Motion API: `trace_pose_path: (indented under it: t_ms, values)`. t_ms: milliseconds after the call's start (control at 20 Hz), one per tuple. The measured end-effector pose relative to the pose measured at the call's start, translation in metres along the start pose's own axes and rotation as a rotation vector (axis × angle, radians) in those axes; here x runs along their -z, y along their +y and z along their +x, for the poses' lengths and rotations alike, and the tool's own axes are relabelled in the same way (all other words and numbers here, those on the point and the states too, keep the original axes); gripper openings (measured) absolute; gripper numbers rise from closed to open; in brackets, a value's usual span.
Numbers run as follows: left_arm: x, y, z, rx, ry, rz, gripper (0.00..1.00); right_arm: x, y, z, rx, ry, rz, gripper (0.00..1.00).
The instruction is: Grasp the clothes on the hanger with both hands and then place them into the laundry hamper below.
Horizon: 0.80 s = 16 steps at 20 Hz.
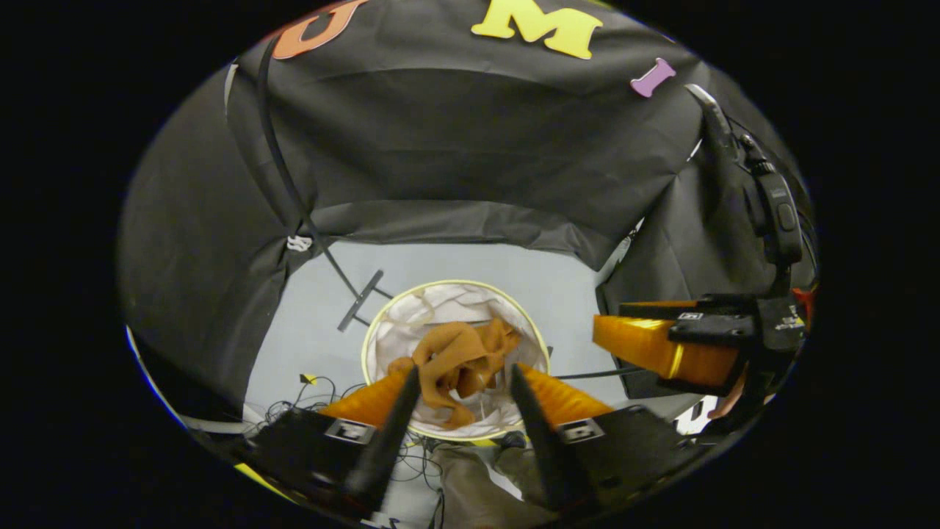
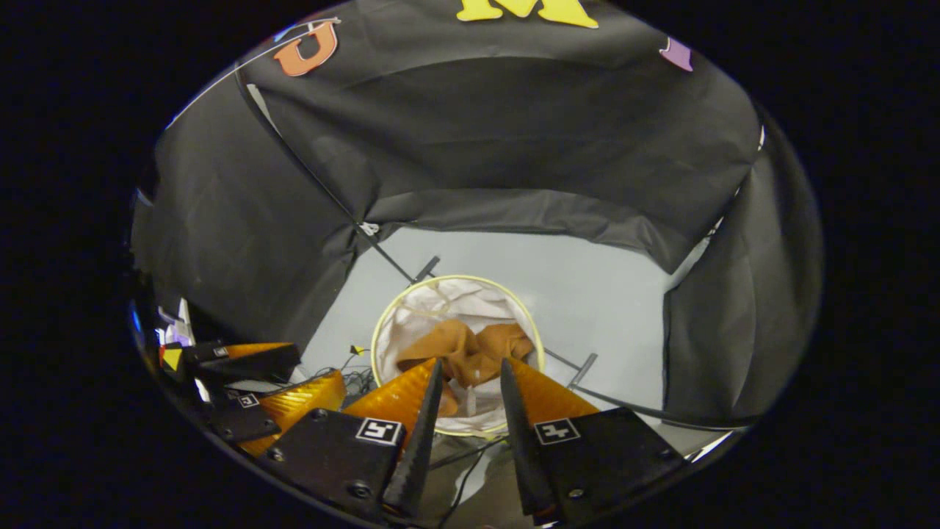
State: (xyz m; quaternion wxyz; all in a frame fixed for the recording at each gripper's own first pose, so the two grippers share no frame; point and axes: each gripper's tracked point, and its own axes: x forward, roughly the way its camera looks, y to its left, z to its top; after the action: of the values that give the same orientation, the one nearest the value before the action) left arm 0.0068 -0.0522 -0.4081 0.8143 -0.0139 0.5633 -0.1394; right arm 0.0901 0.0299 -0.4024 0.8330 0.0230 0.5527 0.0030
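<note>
While both jaws gape empty, brown clothes [image 1: 459,364] crumpled in white hamper [image 1: 389,334] — no legible writing.

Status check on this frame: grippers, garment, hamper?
Left gripper open, empty. Right gripper open, empty. Brown garment lies crumpled inside the hamper. Nothing blocking.

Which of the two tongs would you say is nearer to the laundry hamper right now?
Left, though only marginally. The left tongs hover open above the laundry hamper, which looks slightly larger from there. The right tongs hover open above it too, alongside.
</note>
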Motion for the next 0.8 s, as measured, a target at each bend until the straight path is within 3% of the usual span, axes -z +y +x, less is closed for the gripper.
trace_pose_path:
  t_ms: [50, 250, 300, 400, 800]
  values:
    - [0.0, 0.001, -0.005, -0.009, -0.002, -0.01, 1.0, -0.002, -0.004, -0.006, 0.01, -0.017, -0.009, 0.58]
    - [0.004, 0.015, -0.026, -0.043, -0.024, -0.061, 1.0, -0.012, -0.02, -0.025, 0.092, -0.096, -0.046, 0.72]
    - [0.003, 0.019, -0.034, -0.057, -0.034, -0.068, 0.97, -0.009, -0.021, -0.037, 0.102, -0.117, -0.056, 0.83]
    - [-0.004, 0.022, -0.052, -0.086, -0.07, -0.072, 0.98, -0.01, -0.022, -0.067, 0.111, -0.171, -0.085, 0.88]
    - [-0.048, 0.002, -0.173, -0.129, -0.385, -0.071, 0.97, -0.051, -0.006, -0.207, 0.03, -0.555, -0.212, 0.85]
